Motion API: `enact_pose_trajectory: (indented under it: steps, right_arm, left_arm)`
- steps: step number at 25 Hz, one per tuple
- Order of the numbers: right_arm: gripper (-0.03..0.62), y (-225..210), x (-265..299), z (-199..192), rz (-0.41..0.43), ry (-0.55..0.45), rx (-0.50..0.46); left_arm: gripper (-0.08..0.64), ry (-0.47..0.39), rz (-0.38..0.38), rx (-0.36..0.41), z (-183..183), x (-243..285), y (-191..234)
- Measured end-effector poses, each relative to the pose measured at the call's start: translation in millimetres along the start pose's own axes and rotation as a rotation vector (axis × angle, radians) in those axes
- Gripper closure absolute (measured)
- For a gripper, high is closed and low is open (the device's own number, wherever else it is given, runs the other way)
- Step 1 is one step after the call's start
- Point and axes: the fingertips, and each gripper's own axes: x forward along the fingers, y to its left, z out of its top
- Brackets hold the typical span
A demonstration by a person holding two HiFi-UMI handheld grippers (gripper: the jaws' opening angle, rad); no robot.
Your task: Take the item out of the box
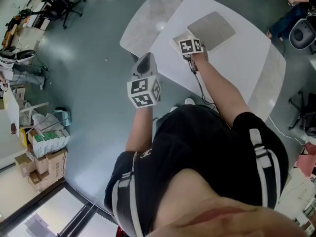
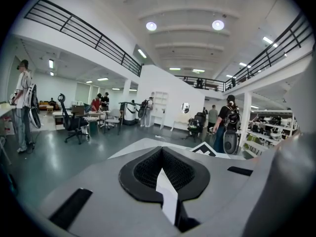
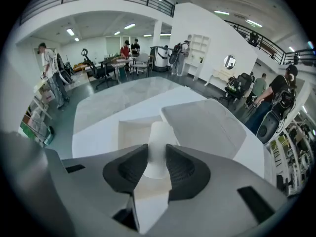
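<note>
Item (image 3: 159,132): white, tapered, narrower at the far end, pinched at mid-height between the two dark pads of the right gripper (image 3: 157,154), jaws closed to its width and touching it on both sides. Sits over the open shallow box (image 3: 129,132) on the white table (image 3: 94,132); whether its base rests on the box floor or hangs clear of it, impossible to tell. Pale flat lid (image 3: 207,125) just beside the box, on the right. Left gripper (image 2: 161,154): jaws closed together, pads meeting, nothing between them. Head view only: left gripper (image 1: 144,65) held off the table edge (image 1: 237,78), over the grey floor (image 1: 94,83), apart from the box; right gripper (image 1: 191,51) with arm stretched over the table, marker cube (image 1: 190,46) covering the item, only a corner of the box (image 1: 177,38) showing beside the lid (image 1: 211,29). Right gripper view only: the grip itself and the box interior. Left gripper view only: level look across the hall, people (image 2: 224,125) standing, balcony railing (image 2: 84,33) above.
</note>
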Motion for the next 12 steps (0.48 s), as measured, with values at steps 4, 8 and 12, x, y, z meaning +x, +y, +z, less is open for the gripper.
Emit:
enact_pose_trajectory:
  steps: [4,8,12]
  right_arm:
    - [0.488,-3,-38,21,0.061,-0.12,0.057]
    - [0.488,-5,-84,48,0.103,-0.282,0.083]
    - [0.488,-11,-129,65,0.12,-0.459,0.074]
  left_arm:
    - [0.548,-0.001,-0.018,0.014,-1,-4,-14]
    - [0.548,0.001,-0.035,0.022,-3,-7,-21]
    - [0.548,-0.004,-0.051,0.03,-2,-7,-30]
